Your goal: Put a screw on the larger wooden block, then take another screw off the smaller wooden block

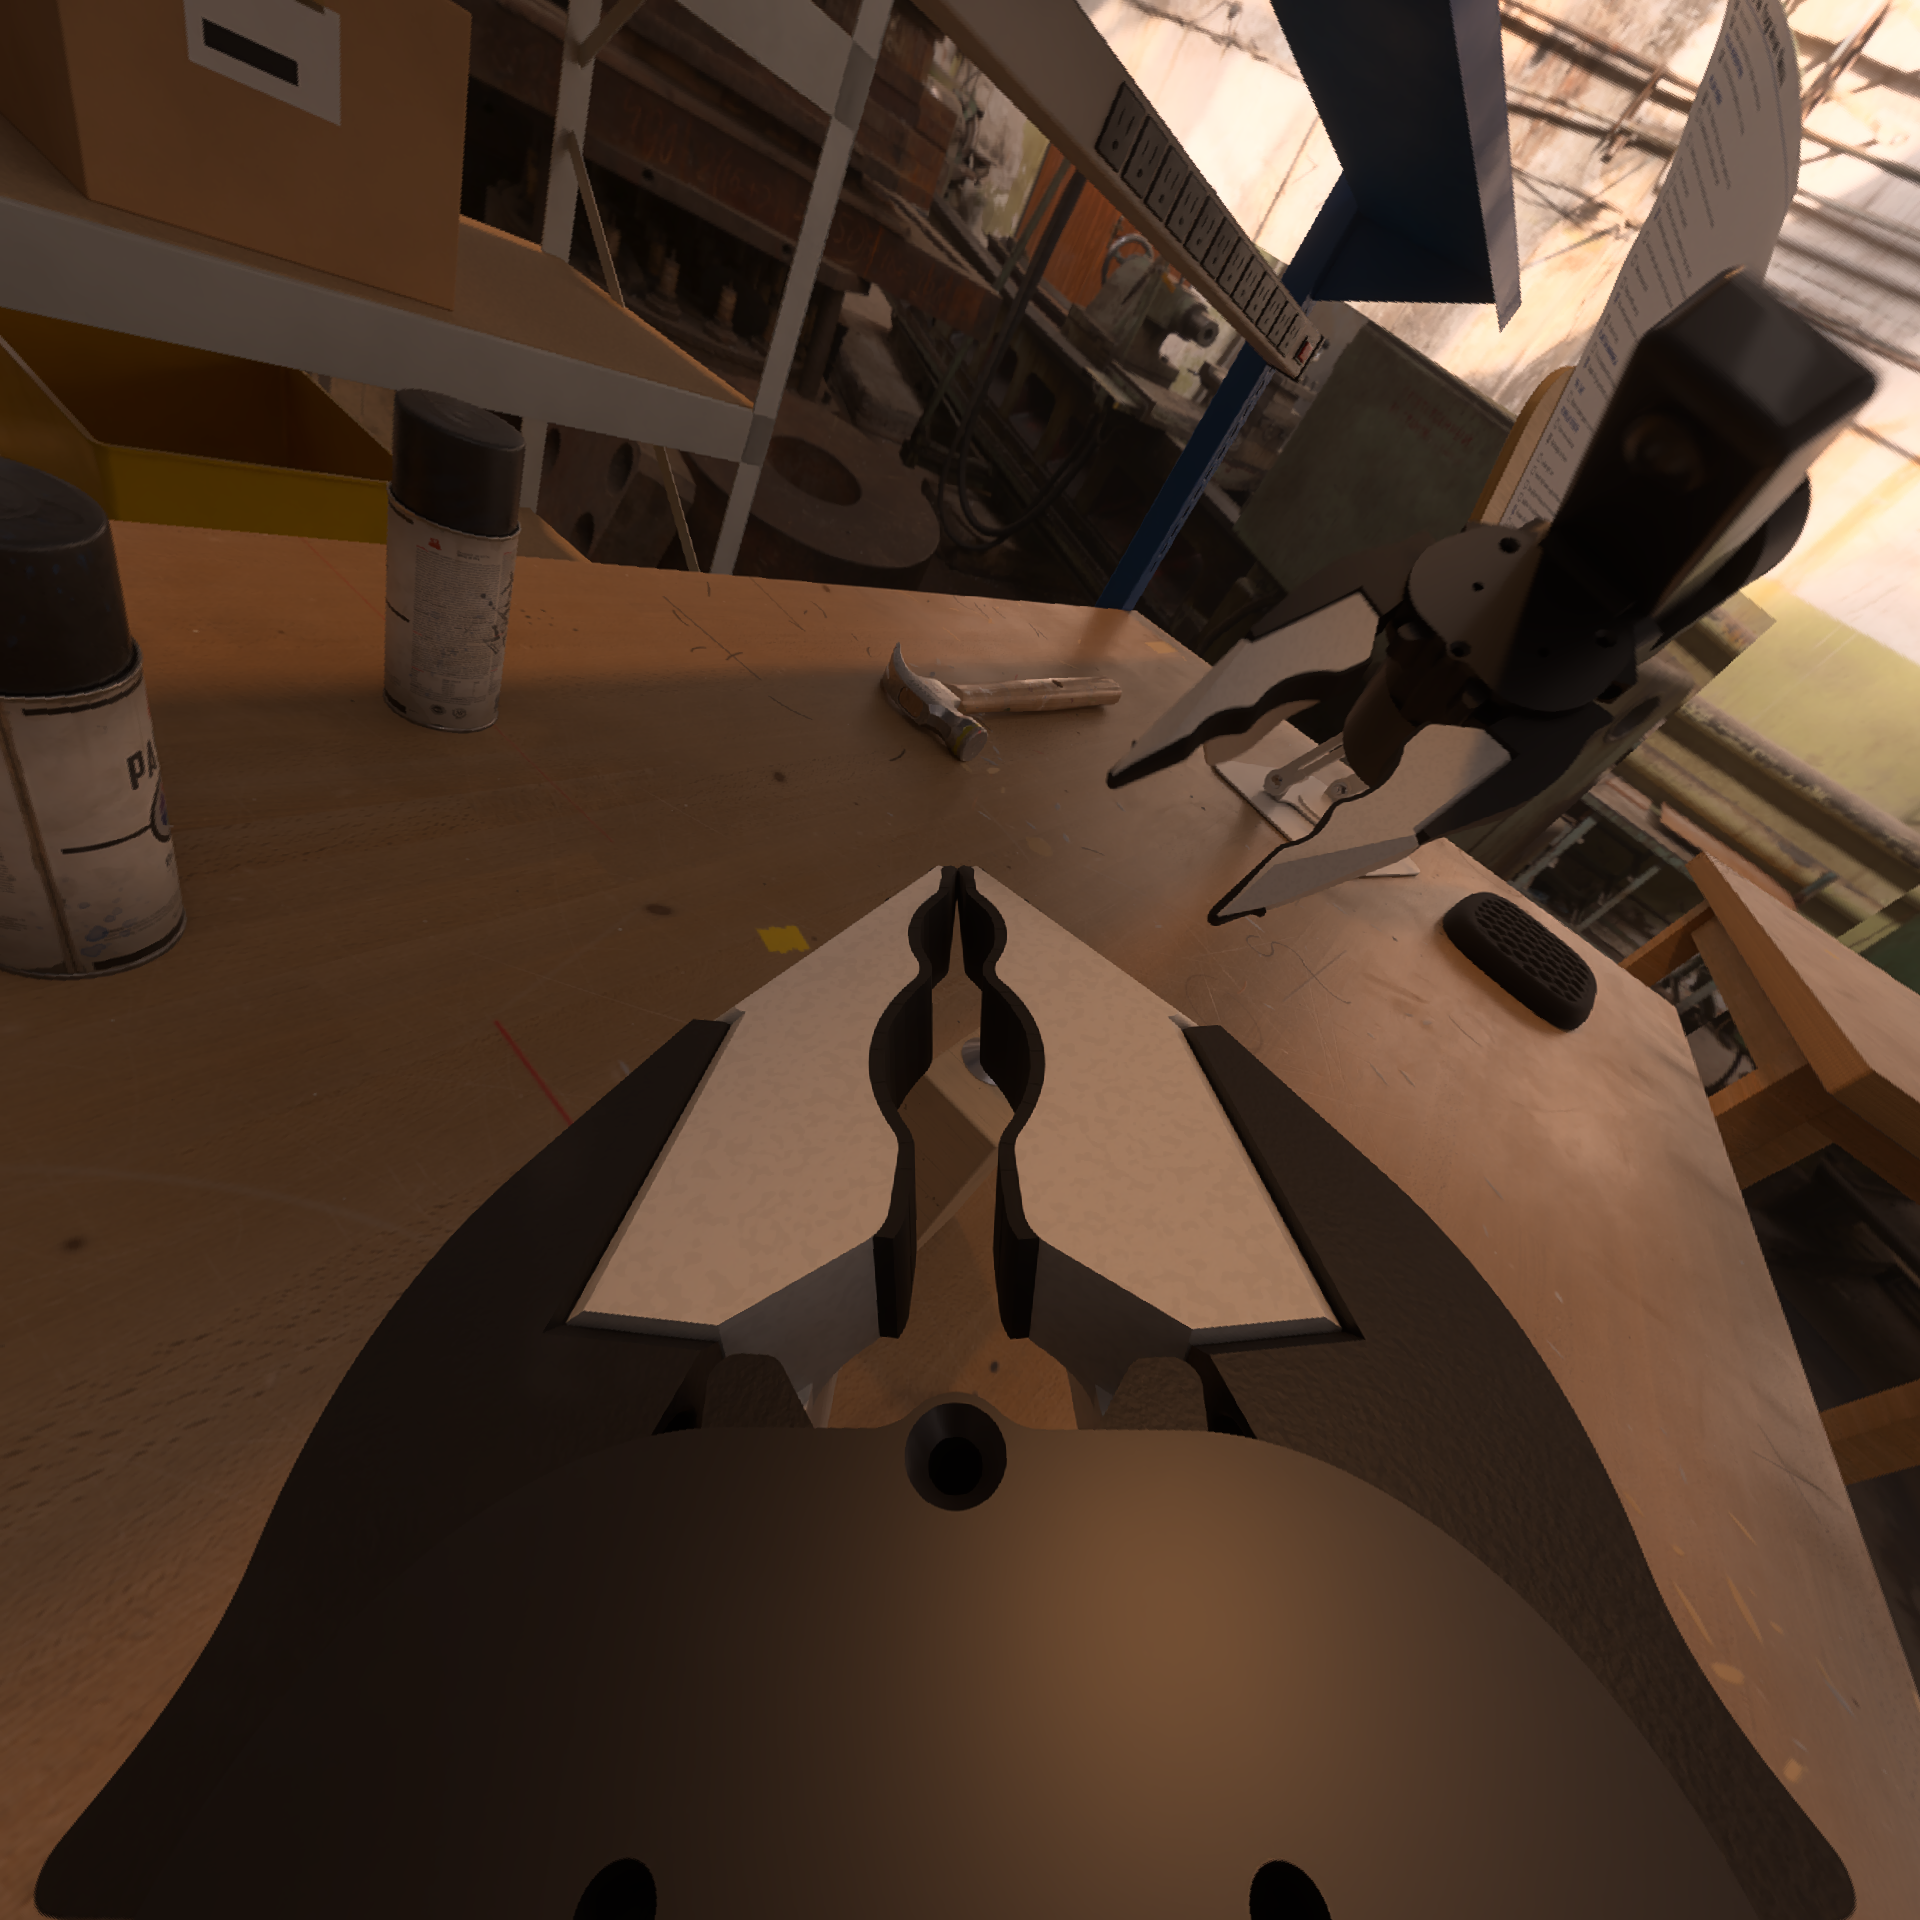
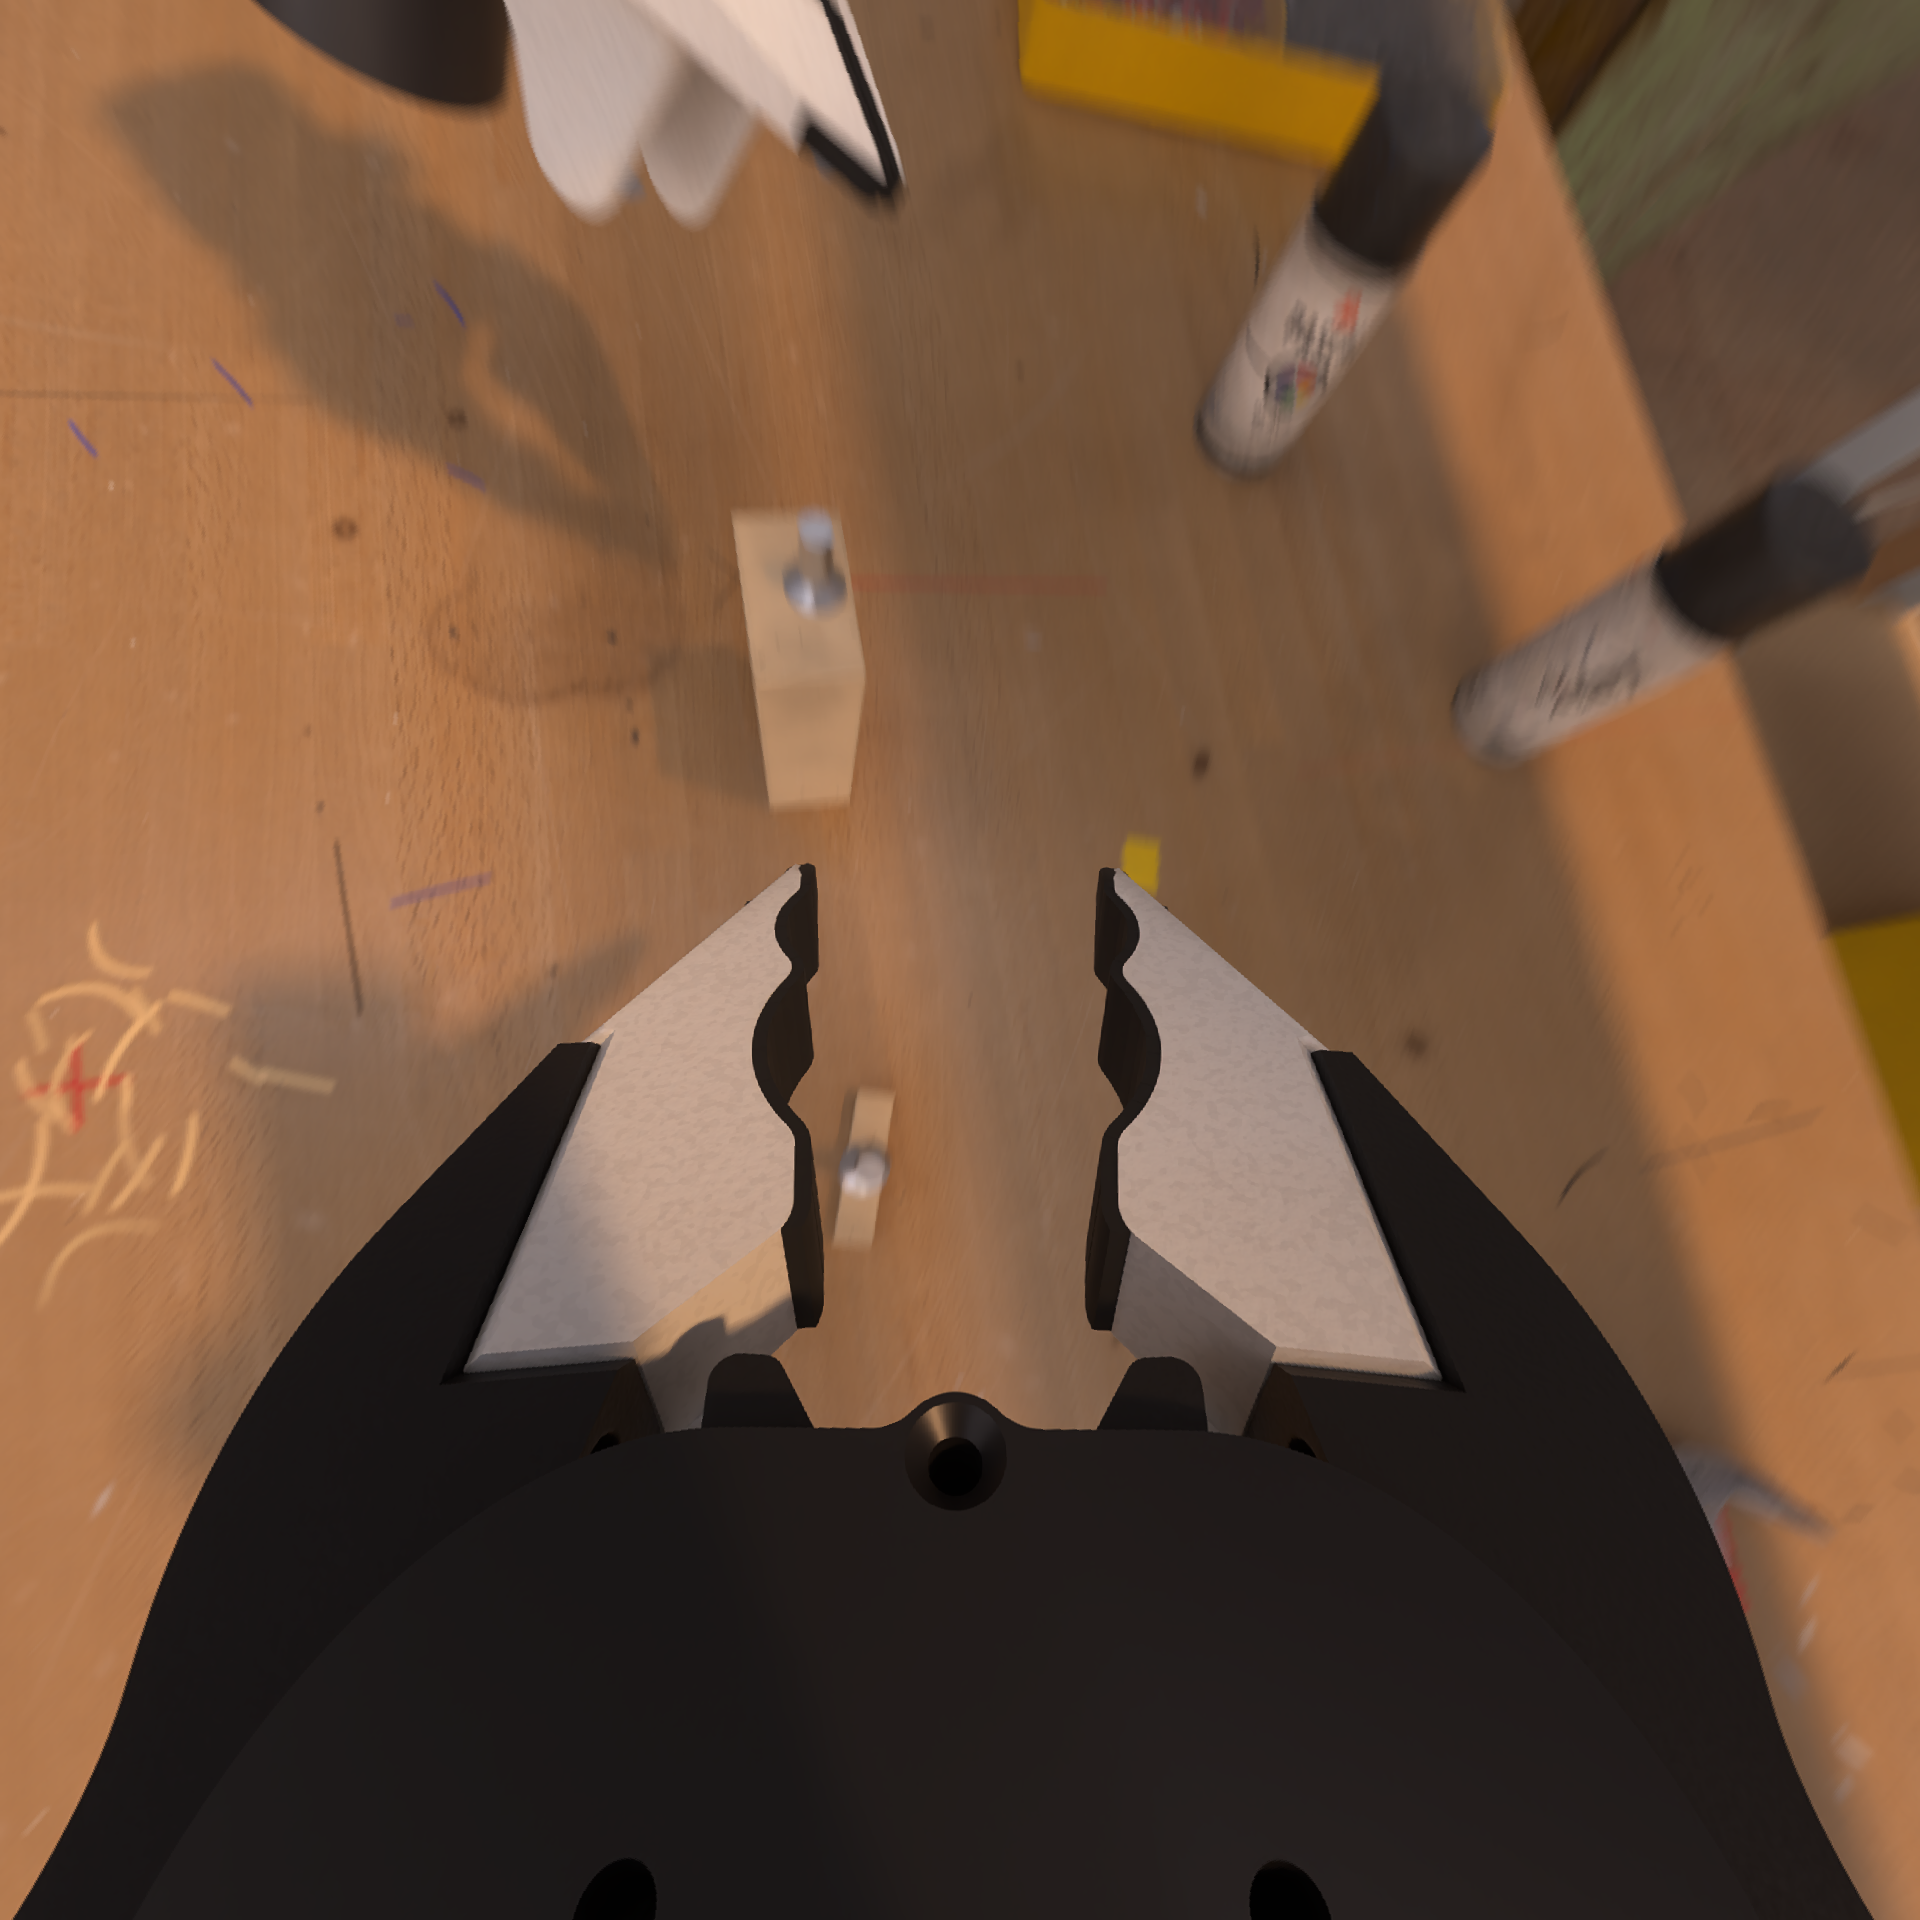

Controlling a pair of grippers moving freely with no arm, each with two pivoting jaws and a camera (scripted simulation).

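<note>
In the right wrist view the larger wooden block (image 2: 805,686) lies on the workbench with a screw (image 2: 811,569) standing on its far end. The smaller wooden block (image 2: 871,1132) lies nearer, partly behind my right gripper's left finger, and carries a screw (image 2: 862,1169). My right gripper (image 2: 956,883) is open and empty above the bench, over the smaller block. My left gripper (image 1: 956,878) is shut with nothing seen in it. A block with a screw (image 1: 975,1065) shows through the gap between its fingers. The right gripper (image 1: 1164,847) hovers at the right, open.
Two spray cans (image 1: 452,582) (image 1: 73,779) stand at the left. A hammer (image 1: 977,701) lies at the far side. A black mesh object (image 1: 1517,961) sits near the right edge. A yellow bin (image 2: 1195,73) and shelves with a cardboard box (image 1: 260,125) stand behind.
</note>
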